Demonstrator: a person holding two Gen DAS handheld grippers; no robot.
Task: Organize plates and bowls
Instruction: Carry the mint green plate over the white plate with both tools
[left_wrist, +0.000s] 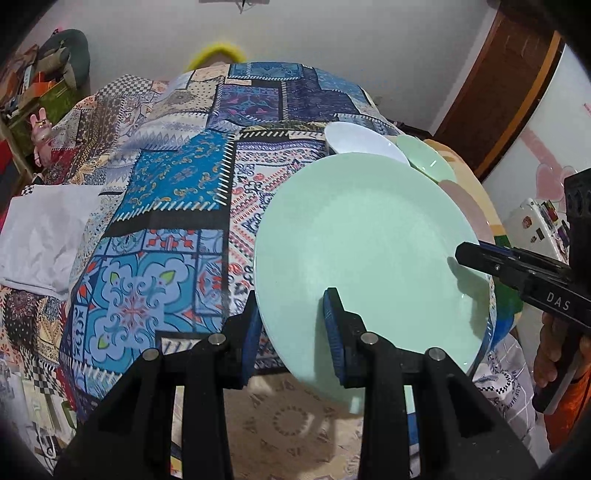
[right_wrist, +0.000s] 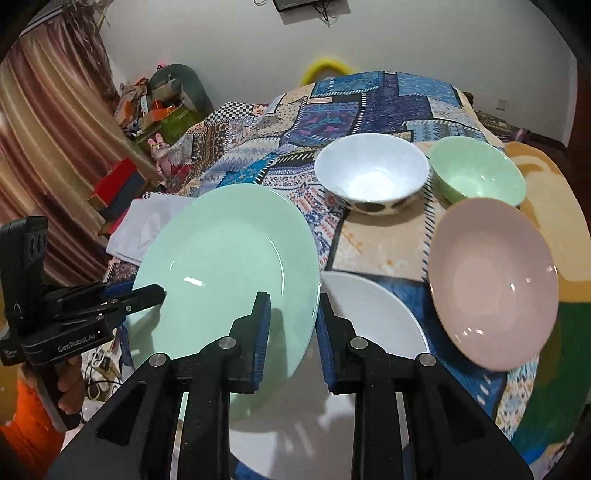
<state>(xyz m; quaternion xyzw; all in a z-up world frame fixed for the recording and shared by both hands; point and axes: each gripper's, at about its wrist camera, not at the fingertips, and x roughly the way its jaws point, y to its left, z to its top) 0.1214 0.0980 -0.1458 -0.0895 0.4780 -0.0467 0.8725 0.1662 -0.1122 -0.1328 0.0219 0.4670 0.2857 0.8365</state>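
A mint green plate (left_wrist: 362, 243) is held tilted above the table, and it also shows in the right wrist view (right_wrist: 225, 266). My left gripper (left_wrist: 291, 328) straddles its near-left rim, jaws apart. My right gripper (right_wrist: 293, 332) straddles its right rim, jaws apart; it shows from the side in the left wrist view (left_wrist: 480, 258). A white plate (right_wrist: 373, 314) lies under the green plate's right edge. A pink plate (right_wrist: 495, 280) lies to the right. A white bowl (right_wrist: 371, 171) and a green bowl (right_wrist: 478, 173) stand behind.
A patchwork cloth (left_wrist: 173, 192) covers the table. A white folded cloth (left_wrist: 48, 232) lies at the left. Cluttered shelves (right_wrist: 147, 107) and a curtain (right_wrist: 48, 140) stand beyond the table's left side. A fridge (left_wrist: 535, 206) stands to the right.
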